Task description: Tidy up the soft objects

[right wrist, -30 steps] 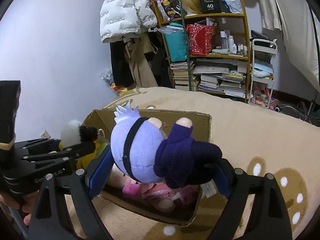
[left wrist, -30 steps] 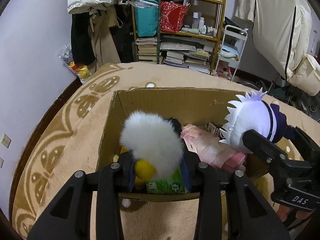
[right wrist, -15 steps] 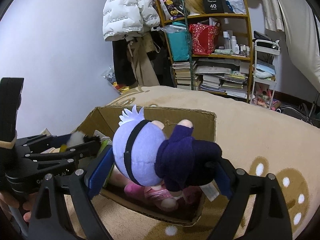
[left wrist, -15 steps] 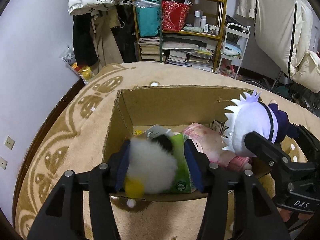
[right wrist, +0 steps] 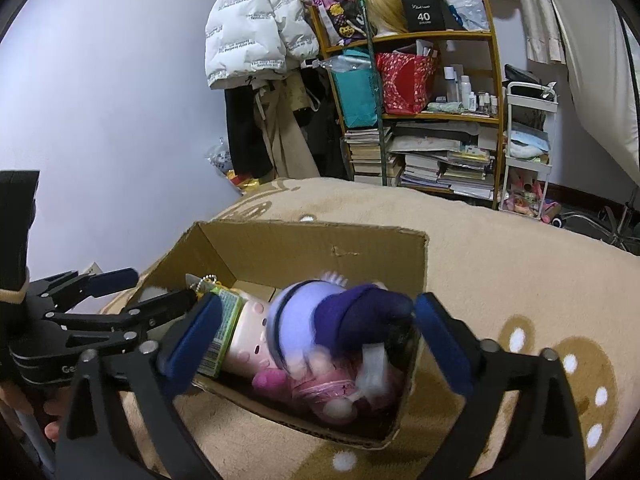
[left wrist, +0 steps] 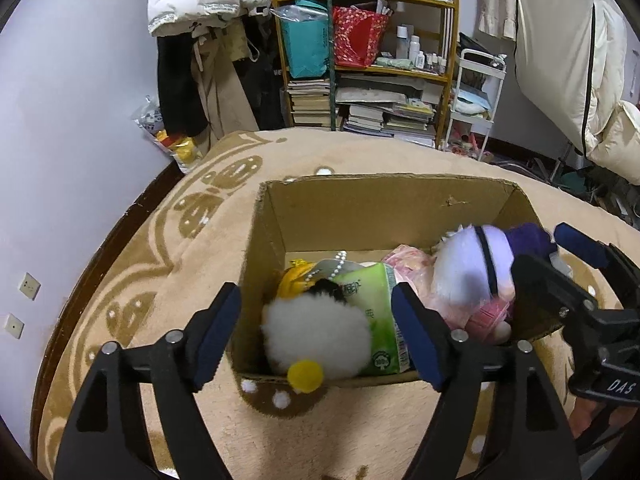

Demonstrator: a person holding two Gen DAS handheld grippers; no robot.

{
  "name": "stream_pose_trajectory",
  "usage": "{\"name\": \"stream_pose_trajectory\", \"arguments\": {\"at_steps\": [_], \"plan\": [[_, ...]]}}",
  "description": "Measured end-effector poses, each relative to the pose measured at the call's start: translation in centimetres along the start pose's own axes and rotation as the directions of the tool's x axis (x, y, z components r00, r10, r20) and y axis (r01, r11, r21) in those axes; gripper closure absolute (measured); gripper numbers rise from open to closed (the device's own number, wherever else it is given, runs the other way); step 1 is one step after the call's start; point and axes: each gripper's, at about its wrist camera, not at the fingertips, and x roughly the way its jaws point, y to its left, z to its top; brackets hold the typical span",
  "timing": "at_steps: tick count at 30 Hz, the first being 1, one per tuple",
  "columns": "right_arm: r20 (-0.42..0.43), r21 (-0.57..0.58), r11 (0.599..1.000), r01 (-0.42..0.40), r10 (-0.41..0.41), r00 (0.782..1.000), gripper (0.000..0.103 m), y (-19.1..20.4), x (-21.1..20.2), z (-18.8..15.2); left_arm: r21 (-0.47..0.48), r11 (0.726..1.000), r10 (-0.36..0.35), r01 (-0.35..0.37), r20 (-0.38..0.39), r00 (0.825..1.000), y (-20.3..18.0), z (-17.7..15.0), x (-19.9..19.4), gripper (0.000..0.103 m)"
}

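A tan rug (left wrist: 168,264) with brown patterns is spreading across the floor, and an open box (left wrist: 384,204) is sitting on it. Behind it a shelf (right wrist: 448,120) of books and bags is standing against the wall, with coats (right wrist: 256,32) hanging to its left.

Inside the box, a doll (right wrist: 304,320) with a pale lilac head and dark purple body is lying, blurred, at the right side, on top of a pink toy (right wrist: 248,344). A white puff (left wrist: 316,340) with a yellow pompom is lying against the near wall at the left, just beside a green pack (left wrist: 376,320). A yellow item and a bead string are showing behind them.

The left gripper (left wrist: 316,340) is hanging over the near-left corner; its jaws have just been opening, and they are standing well clear of the puff, which is lying between them, released. The right gripper (right wrist: 316,344) is hanging over the right end of the box; its jaws have just been opening too, spread wide to either side of the doll, and the blue pads (right wrist: 436,344) are not pressing on it. A hand (right wrist: 52,428) is showing at the left gripper's handle.
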Motion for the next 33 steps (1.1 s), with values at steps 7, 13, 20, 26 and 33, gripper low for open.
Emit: {"name": "stream_pose_trajectory", "arguments": {"at_steps": [7, 13, 20, 26, 33], "plan": [[0.006, 0.013, 1.000, 0.010, -0.010, 1.000, 0.000, -0.1, -1.5, 0.1, -0.024, 1.000, 0.020, -0.019, 0.013, 1.000, 0.9, -0.4, -1.2, 0.016], [0.013, 0.022, 1.000, 0.019, -0.020, 1.000, 0.000, 0.2, -3.5, 0.1, -0.051, 0.998, 0.032, -0.031, 0.030, 0.999, 1.5, -0.8, -2.8, 0.012], [0.027, 0.019, 0.999, 0.036, -0.037, 0.999, 0.000, 0.8, -6.6, 0.1, -0.060, 0.997, 0.058, -0.052, 0.092, 0.994, 1.6, -1.3, -6.4, 0.004], [0.070, 0.020, 0.999, 0.044, -0.045, 0.997, 0.000, 1.4, -9.9, 0.5, -0.081, 0.995, 0.062, -0.051, 0.149, 0.987, 1.9, -1.6, -9.8, 0.003], [0.124, 0.017, 0.998, 0.056, -0.057, 0.991, 0.000, 2.0, -13.6, 0.9, -0.087, 0.995, 0.073, -0.056, 0.213, 0.974, 2.0, -2.3, -14.2, 0.002]]}}
